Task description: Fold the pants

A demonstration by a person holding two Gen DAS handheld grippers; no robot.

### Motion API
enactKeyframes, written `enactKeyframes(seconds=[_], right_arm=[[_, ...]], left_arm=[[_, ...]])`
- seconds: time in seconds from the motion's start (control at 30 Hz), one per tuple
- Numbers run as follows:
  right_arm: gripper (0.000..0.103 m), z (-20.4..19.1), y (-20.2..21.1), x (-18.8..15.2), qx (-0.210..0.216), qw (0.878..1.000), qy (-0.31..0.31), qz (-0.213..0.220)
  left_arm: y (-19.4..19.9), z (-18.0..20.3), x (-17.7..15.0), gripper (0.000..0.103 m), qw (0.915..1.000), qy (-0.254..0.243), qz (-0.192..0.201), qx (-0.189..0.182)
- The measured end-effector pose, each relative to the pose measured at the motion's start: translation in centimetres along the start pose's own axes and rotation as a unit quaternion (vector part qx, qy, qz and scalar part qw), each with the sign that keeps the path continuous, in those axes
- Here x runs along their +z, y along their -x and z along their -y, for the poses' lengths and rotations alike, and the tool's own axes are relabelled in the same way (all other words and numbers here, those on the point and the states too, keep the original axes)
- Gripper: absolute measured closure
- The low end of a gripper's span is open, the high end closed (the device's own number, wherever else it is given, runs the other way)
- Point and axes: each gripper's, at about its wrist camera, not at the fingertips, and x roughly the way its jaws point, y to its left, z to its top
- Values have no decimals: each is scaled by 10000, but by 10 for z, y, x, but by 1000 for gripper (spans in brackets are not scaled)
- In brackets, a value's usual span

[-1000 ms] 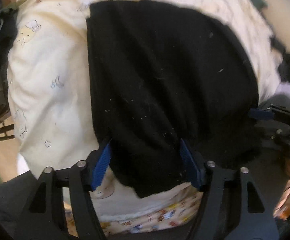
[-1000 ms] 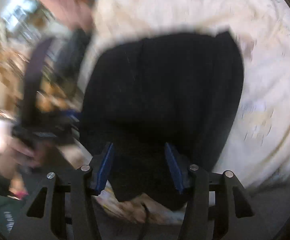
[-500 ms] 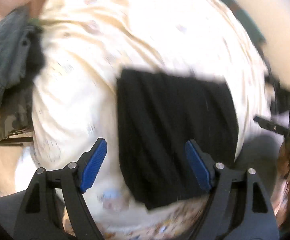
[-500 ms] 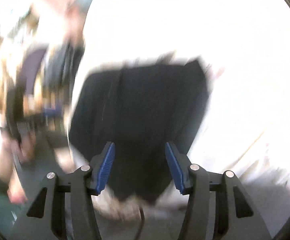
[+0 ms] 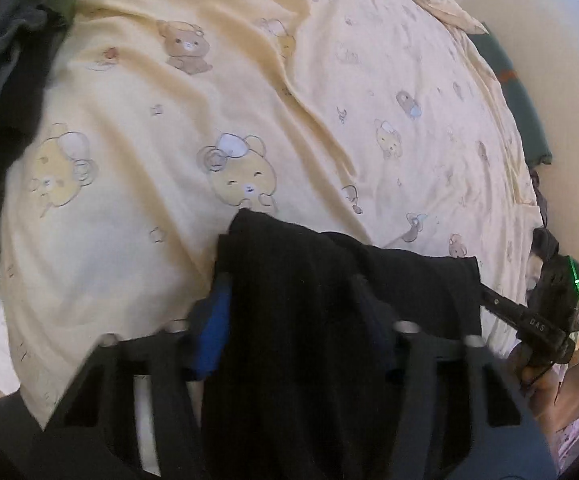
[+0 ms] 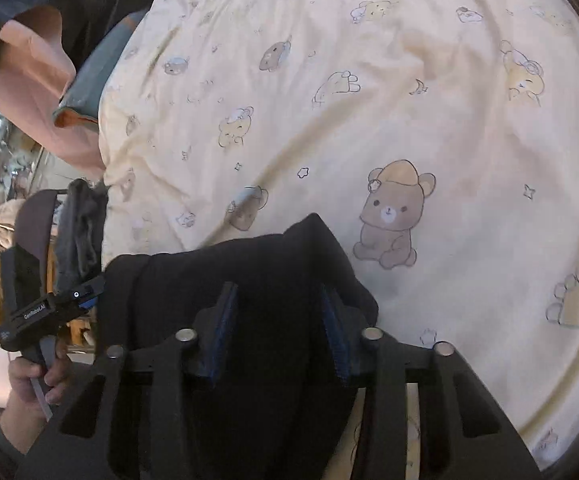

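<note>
The black pants (image 5: 309, 300) lie bunched at the near edge of the bed, their fabric heaped up over both pairs of fingers. My left gripper (image 5: 293, 320) is closing, its blue pads pressing into a thick fold of the pants. In the right wrist view the pants (image 6: 249, 272) also fill the gap of my right gripper (image 6: 279, 332), whose jaws are closing on the cloth. The right gripper (image 5: 545, 320) shows at the left view's right edge. The left gripper (image 6: 49, 312) appears at the right view's left, held by a hand (image 6: 33, 376).
A cream bear-print bedcover (image 5: 249, 100) spreads wide beyond the pants. Dark clothes (image 5: 1, 60) are piled at the bed's left side, and a green cloth (image 5: 521, 100) lies along its right. A pink garment (image 6: 37, 80) and cluttered furniture (image 6: 29, 240) sit off the bed.
Both grippers have drawn back towards the near edge of the bed. Their jaws have narrowed onto the pants, which went from lying spread flat to being bunched between the fingers.
</note>
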Motion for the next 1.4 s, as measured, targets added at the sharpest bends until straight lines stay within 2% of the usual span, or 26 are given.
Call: enactKeyframes(seconds=[0.03, 0.07, 0.1, 0.13, 0.2, 0.3, 0.33, 0.4, 0.47, 0.57, 0.6, 0.67, 0.77, 0.83, 0.93, 0.97, 1.0, 1.07, 1.1, 1.13, 1.2, 1.27, 1.3, 1.33, 1.37, 1.4], right_arm=[[101, -2, 2, 2, 51, 10000, 64, 47], [101, -4, 7, 4, 49, 9997, 153, 173], [102, -7, 13, 4, 13, 9991, 273, 334], [102, -9, 19, 4, 119, 9983, 355, 456], [102, -14, 36, 1, 15, 9954, 505, 813], [103, 3, 42, 3, -389, 9936, 125, 1054], [103, 5, 38, 5, -448, 9941, 68, 988], [103, 5, 25, 6, -889, 9924, 76, 846], [103, -1, 18, 7, -981, 9916, 183, 825], [100, 11, 13, 6, -934, 9943, -110, 510], [99, 17, 13, 5, -868, 9949, -332, 387], [94, 19, 28, 3, -871, 9936, -510, 502], [94, 0, 51, 1, -669, 9947, -360, 698], [94, -29, 59, 2, -375, 9965, 5, 751], [94, -70, 36, 2, 44, 9983, 473, 350], [94, -80, 18, 3, 209, 9982, 554, 133], [94, -83, 6, 2, 224, 9981, 572, 46], [98, -80, -23, 1, 198, 9984, 504, -141], [100, -74, -36, 1, 103, 9989, 395, -215], [103, -67, -40, 0, -14, 9993, 292, -212], [103, -51, -35, -2, -546, 9982, 241, 19], [103, -34, -17, -4, -1158, 9924, 225, 351], [93, -22, -8, -5, -1514, 9877, 116, 377], [94, -15, -3, -6, -1423, 9892, 40, 342], [94, -8, 3, -6, -1032, 9942, -50, 311], [94, -6, 10, -8, -715, 9969, -79, 333]], left_arm=[[-3, 3, 2, 89, 9999, -116, -25, 63], [-8, 8, 4, 94, 9995, -254, -47, 163], [-8, 11, 4, 95, 9989, -407, -50, 246], [-6, 11, 3, 96, 9988, -394, -51, 285], [0, 6, 0, 96, 9989, -359, -78, 306], [1, 1, -2, 96, 9991, -305, -72, 274], [0, 3, -4, 96, 9986, -408, -78, 314], [0, 3, -5, 96, 9986, -404, -59, 345], [3, 6, -7, 95, 9981, -478, 5, 376], [11, 11, -8, 82, 9963, -539, 146, 657], [17, 10, -9, 74, 9961, -477, 195, 715], [33, 6, -8, 72, 9965, -337, 454, 609], [52, 4, -1, 72, 9953, -136, 951, 131], [40, 15, 8, 72, 9963, -260, 781, -252], [1, 26, 12, 72, 9987, -405, 179, -256], [-11, 22, 12, 72, 9995, -308, 34, -30], [-18, 17, 13, 73, 9998, -177, 1, 45], [-28, 3, 15, 82, 9995, 8, -90, 290], [-27, -5, 17, 97, 9991, 91, -75, 395], [-25, -12, 19, 101, 9986, 166, -33, 496], [-15, -30, 20, 101, 9964, 460, 124, 703], [0, -51, 20, 80, 9857, 782, 309, 1462], [6, -58, 19, 64, 9856, 946, 392, 1344], [10, -63, 20, 64, 9877, 1143, 407, 990], [13, -64, 22, 64, 9895, 1206, 381, 695], [16, -59, 25, 62, 9911, 1131, 423, 569]])
